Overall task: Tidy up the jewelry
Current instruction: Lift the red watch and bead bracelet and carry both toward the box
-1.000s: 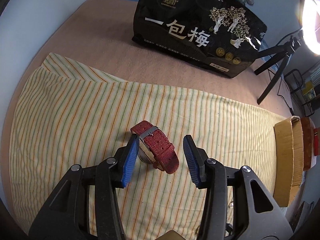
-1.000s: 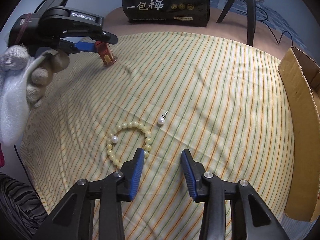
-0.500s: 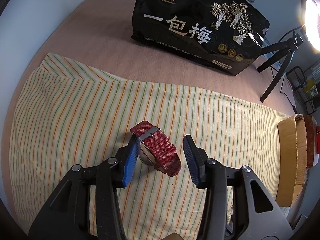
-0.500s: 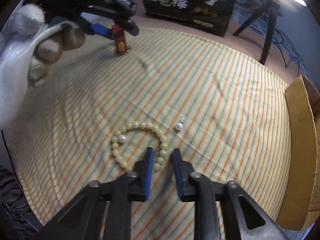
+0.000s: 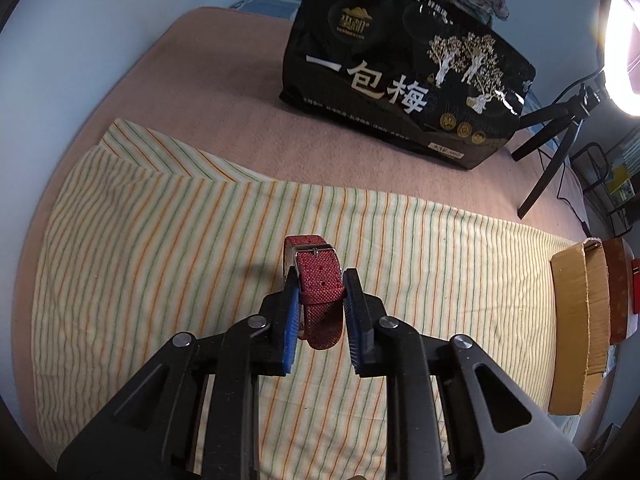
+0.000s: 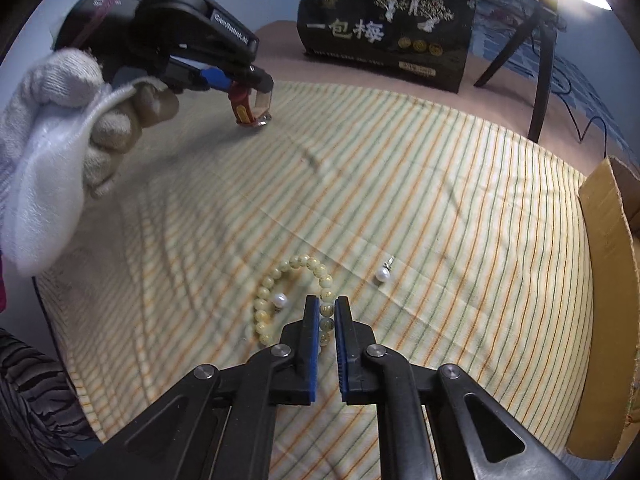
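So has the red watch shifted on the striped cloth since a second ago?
Yes. The red watch has turned straight and upright between the left tongs, which have just closed on it; on the striped cloth it stays roughly where it was.

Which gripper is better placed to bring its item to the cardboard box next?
Right: the right gripper, shut on the yellow bead bracelet, is nearer the brown cardboard box than the left gripper, which clamps the red woven-strap watch.

One watch [image 5: 320,284], one bead bracelet [image 6: 296,264], two pearl earrings [image 6: 383,275]
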Demonstrator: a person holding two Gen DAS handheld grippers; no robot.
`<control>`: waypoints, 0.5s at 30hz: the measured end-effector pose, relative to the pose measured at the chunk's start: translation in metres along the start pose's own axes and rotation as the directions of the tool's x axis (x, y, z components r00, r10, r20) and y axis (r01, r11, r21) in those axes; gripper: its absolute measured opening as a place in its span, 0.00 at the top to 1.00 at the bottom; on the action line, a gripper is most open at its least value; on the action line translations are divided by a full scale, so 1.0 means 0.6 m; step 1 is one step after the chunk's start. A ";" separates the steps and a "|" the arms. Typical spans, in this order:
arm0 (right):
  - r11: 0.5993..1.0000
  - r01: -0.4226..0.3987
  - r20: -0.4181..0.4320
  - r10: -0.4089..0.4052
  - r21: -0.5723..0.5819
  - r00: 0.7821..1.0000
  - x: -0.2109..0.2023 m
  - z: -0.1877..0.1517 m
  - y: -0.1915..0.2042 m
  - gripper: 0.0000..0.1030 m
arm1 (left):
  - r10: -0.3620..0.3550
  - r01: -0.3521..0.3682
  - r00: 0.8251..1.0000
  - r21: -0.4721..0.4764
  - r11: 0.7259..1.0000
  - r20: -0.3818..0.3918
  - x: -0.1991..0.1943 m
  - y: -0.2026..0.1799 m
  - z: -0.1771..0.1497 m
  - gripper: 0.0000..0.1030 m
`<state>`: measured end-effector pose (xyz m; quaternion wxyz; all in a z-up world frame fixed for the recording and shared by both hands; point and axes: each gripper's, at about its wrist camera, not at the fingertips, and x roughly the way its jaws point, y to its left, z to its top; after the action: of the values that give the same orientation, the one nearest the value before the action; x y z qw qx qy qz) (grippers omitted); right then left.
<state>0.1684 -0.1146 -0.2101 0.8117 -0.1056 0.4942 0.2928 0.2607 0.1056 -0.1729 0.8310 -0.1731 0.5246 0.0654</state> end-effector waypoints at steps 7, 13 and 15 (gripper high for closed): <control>1.000 -0.025 0.054 0.026 -0.006 0.998 -0.031 0.009 0.013 0.95 | -0.013 0.013 0.999 0.003 1.000 0.042 -0.032 0.004 0.001 0.82; 1.000 -0.024 0.087 0.025 -0.012 0.996 -0.055 0.003 0.020 0.95 | -0.026 0.024 0.997 0.025 0.999 0.076 -0.059 -0.005 -0.004 0.82; 1.000 -0.018 0.095 0.019 -0.012 0.995 -0.061 0.002 0.018 0.95 | -0.035 0.032 0.996 0.033 0.999 0.085 -0.068 -0.011 -0.006 0.82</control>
<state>0.1508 -0.1190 -0.1764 0.8310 -0.0917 0.4542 0.3078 0.2417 0.1010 -0.1366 0.8563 -0.1657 0.4866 0.0505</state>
